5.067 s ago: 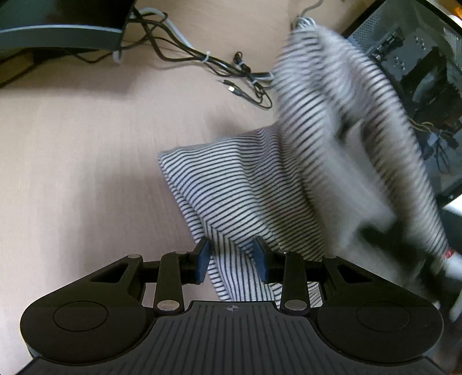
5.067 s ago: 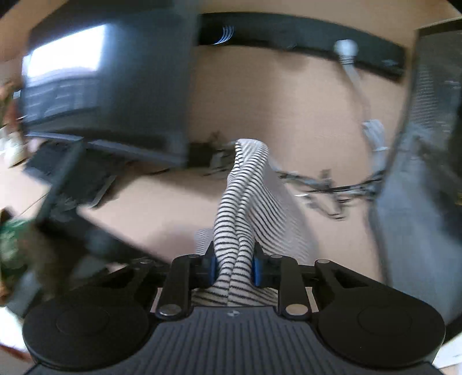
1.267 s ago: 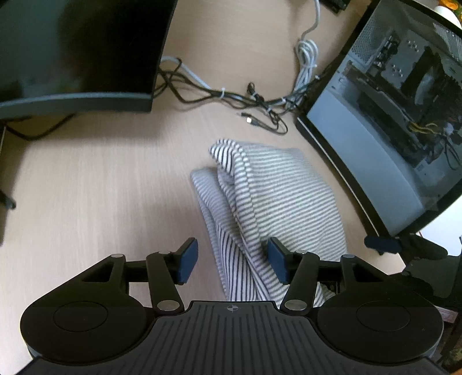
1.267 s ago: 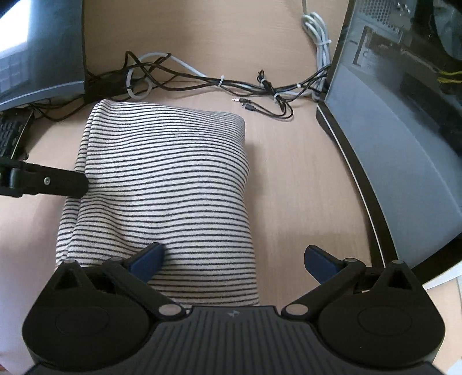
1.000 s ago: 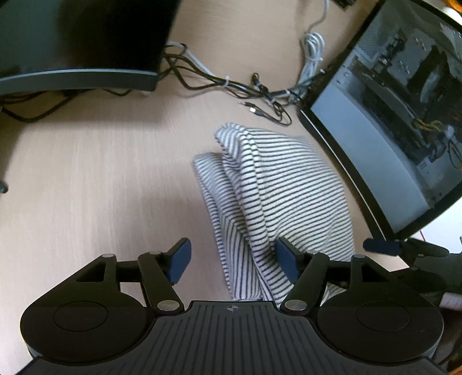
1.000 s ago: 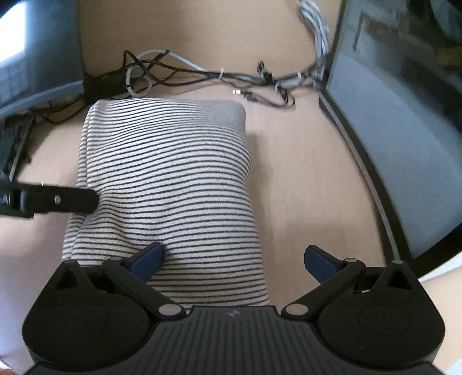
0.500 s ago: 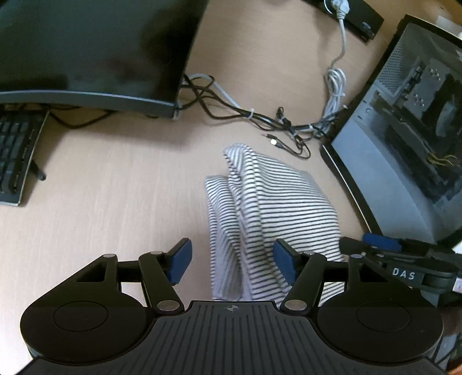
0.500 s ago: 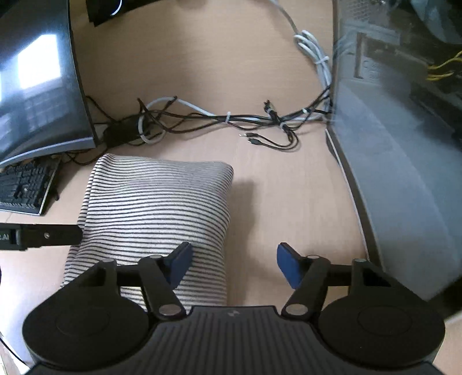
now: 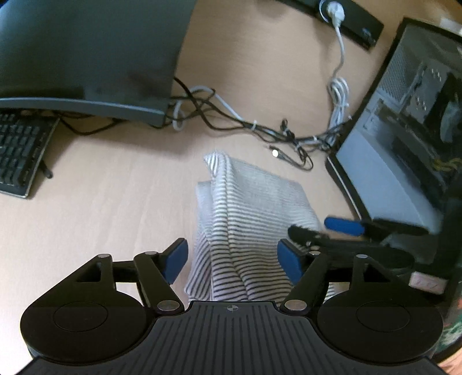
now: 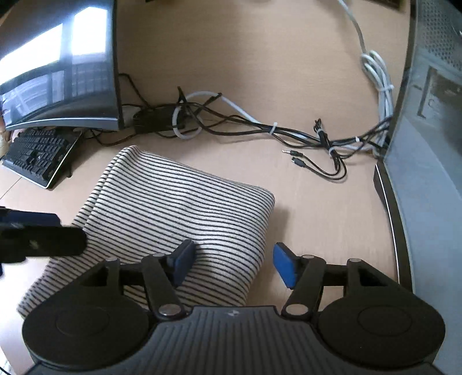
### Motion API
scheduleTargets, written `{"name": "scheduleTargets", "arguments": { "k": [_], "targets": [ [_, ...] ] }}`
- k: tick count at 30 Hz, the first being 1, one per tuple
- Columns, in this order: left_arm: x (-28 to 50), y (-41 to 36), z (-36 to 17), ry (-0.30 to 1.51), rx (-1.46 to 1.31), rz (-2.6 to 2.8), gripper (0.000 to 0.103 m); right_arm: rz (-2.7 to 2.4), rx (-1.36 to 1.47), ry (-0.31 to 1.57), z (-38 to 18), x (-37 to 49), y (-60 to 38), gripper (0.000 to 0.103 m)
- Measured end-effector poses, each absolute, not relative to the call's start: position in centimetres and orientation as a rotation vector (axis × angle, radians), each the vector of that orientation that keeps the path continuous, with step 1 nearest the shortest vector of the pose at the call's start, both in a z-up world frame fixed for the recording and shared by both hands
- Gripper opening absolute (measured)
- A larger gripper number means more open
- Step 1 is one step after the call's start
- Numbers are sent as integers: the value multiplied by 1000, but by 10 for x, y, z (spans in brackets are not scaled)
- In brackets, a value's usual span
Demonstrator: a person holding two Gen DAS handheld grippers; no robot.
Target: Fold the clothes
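Observation:
A black-and-white striped garment point(image 10: 179, 207) lies folded in a thick bundle on the wooden desk; it also shows in the left wrist view point(image 9: 248, 219). My left gripper point(image 9: 232, 261) is open and empty, raised above the bundle's near end. My right gripper point(image 10: 234, 264) is open and empty, above the bundle's right near corner. The right gripper's fingers point(image 9: 343, 225) show at the right of the left wrist view. The left gripper's fingers point(image 10: 40, 241) show at the left edge of the right wrist view.
A curved monitor point(image 10: 60, 69) and a keyboard point(image 10: 37, 153) stand at the left. A tangle of cables point(image 10: 260, 127) runs behind the garment. A glass-sided computer case point(image 10: 433, 144) stands at the right. A power strip point(image 9: 346, 20) lies far back.
Both grippers have let go of the garment, lifted and pulled back from it. The right gripper's jaws have narrowed from very wide. The folded bundle stays on the desk.

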State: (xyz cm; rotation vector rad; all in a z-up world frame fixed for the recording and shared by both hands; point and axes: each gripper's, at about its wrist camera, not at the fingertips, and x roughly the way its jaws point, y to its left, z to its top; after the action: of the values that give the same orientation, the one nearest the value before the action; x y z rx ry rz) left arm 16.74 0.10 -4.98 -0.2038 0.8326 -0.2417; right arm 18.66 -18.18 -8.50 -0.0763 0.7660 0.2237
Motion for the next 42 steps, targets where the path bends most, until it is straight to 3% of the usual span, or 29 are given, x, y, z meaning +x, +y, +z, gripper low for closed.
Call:
{"name": "scheduleTargets", "arguments": {
  "k": [8,10,12,13,16,17,20,24,25,33,42],
  "targets": [
    [181,-10,-76,887,-182,-248,77,239,-18,760,-79,178,-197,62],
    [184,-7,-81,889,-205,-256,82,242,-3,758,-78,176,-200,69],
    [188,-2,-89,899,-255,-272,85,250,22,763,-78,175,-205,88],
    [189,2,-94,906,-288,-276,86,266,69,789,-83,176,-209,92],
    [185,15,-106,921,-415,-276,84,314,212,864,-98,182,-222,94],
    [184,19,-109,924,-454,-275,82,330,259,889,-103,183,-226,94],
    [177,29,-105,923,-475,-266,71,394,354,954,-109,191,-226,70],
    [165,69,-95,910,-504,-177,64,495,236,962,-94,210,-177,62],
    [161,82,-92,904,-515,-152,60,529,212,957,-91,216,-162,61],
    [148,177,-85,862,-561,-3,60,733,83,951,-91,259,-37,58],
    [168,204,-92,854,-584,-80,62,715,29,937,-91,275,-14,60]
  ]
}}
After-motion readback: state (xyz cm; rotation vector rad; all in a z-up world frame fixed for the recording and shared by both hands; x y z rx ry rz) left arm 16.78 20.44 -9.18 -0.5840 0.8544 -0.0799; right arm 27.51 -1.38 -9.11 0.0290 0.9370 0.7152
